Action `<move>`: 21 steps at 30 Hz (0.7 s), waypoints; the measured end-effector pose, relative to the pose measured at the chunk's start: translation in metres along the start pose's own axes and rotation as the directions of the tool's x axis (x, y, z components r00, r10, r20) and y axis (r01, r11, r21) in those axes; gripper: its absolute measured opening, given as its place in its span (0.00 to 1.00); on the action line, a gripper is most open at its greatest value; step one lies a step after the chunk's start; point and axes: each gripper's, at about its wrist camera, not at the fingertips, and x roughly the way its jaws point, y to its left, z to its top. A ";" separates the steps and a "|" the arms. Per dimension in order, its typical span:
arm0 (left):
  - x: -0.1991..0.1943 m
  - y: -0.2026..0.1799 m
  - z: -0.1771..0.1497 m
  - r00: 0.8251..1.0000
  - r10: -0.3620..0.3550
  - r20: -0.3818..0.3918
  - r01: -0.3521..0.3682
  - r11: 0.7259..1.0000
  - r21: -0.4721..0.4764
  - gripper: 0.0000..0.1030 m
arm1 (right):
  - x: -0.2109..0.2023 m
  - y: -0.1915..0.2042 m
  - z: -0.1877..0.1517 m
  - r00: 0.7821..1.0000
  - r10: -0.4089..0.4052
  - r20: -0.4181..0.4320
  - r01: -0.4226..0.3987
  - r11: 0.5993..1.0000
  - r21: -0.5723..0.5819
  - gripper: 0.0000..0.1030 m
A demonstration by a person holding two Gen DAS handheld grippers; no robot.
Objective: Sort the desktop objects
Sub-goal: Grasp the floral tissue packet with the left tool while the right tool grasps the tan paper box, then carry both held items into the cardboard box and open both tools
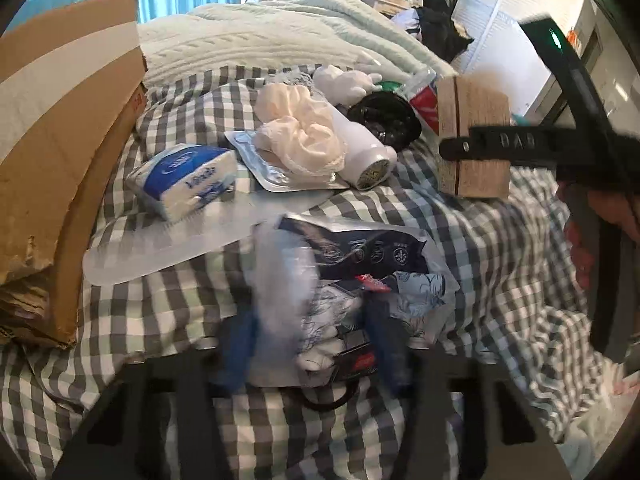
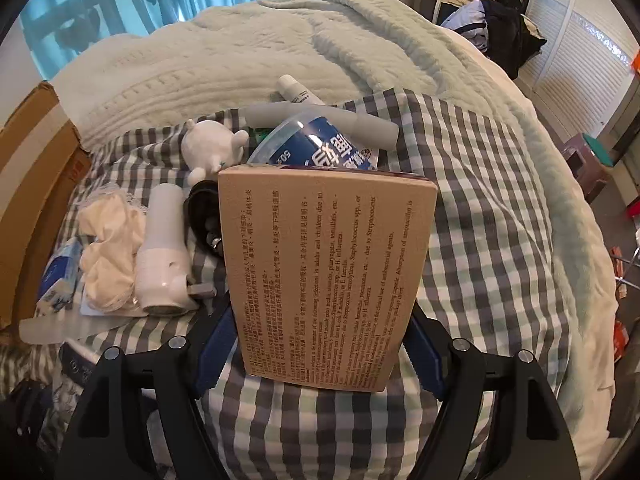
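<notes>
Cardboard medicine box (image 2: 328, 276), tan w/ printed text, sits upright between the right gripper (image 2: 320, 354) fingers; blue pads (image 2: 218, 354) press both its side edges, jaws fairly wide, box held above a checked bedsheet (image 2: 480, 220). Behind it: blue-label plastic tub (image 2: 320, 146), white toy figure (image 2: 212, 148), white hairdryer (image 2: 162, 256), cream cloth (image 2: 110, 244). Left gripper (image 1: 312, 354), blurred, jaws narrow, closes on a crumpled clear plastic bag (image 1: 344, 276) w/ dark print. Beyond: tissue pack (image 1: 184, 180), clear ruler (image 1: 168, 240), cardboard carton (image 1: 60, 152) at left.
</notes>
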 end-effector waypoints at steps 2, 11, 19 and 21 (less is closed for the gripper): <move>-0.006 0.004 0.001 1.000 -0.022 0.008 0.022 1.000 -0.020 0.24 | -0.004 -0.002 -0.002 1.000 0.021 0.003 -0.021 1.000 0.011 0.74; -0.041 -0.012 0.015 0.993 -0.069 0.094 0.066 0.997 0.039 0.17 | -0.029 -0.005 0.002 0.996 0.079 0.047 -0.082 0.995 0.061 0.74; -0.068 0.014 0.050 0.988 -0.043 0.147 0.057 0.994 -0.090 0.17 | -0.060 0.019 0.022 0.990 0.084 0.112 -0.080 0.996 -0.043 0.74; -0.077 0.024 0.059 0.985 -0.028 0.169 0.048 0.992 -0.118 0.17 | -0.067 0.027 0.027 0.988 0.098 0.120 -0.091 0.994 -0.062 0.74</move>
